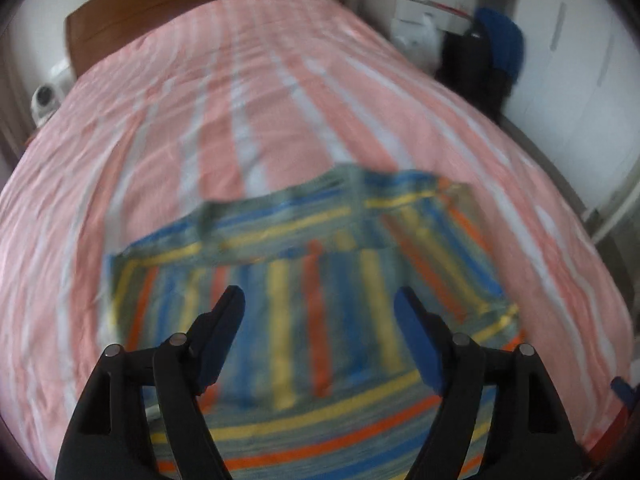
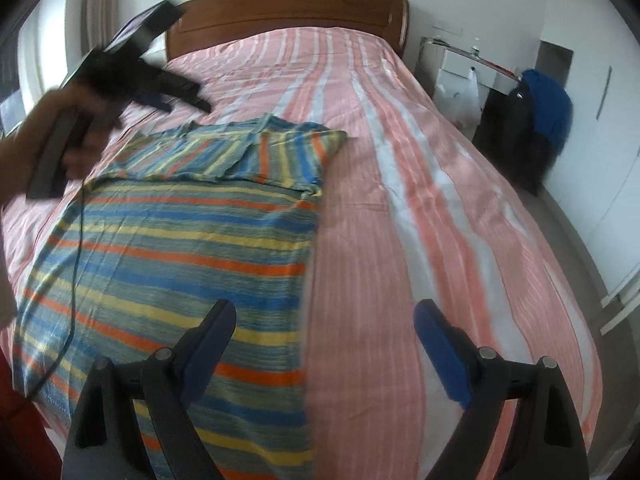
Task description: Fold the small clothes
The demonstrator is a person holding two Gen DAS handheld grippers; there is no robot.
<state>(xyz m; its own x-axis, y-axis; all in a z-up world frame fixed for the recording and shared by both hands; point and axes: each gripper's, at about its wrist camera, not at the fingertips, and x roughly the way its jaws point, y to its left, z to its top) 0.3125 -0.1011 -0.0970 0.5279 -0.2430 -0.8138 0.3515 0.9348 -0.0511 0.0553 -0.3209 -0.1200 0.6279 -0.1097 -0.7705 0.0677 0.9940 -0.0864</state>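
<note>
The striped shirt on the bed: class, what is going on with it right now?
A person holding two grippers is folding a striped shirt on a bed with a pink striped cover. The shirt lies flat, with a sleeve already folded in across its top. The left hand-held gripper hangs open above the shirt, gripping nothing. The right hand-held gripper is open too, straddling the shirt's right edge near the hem.

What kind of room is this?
A bedroom, most likely: a wide bed under a pink striped cover, a wooden headboard against the wall, and a striped shirt spread out on the bed for folding.
</note>
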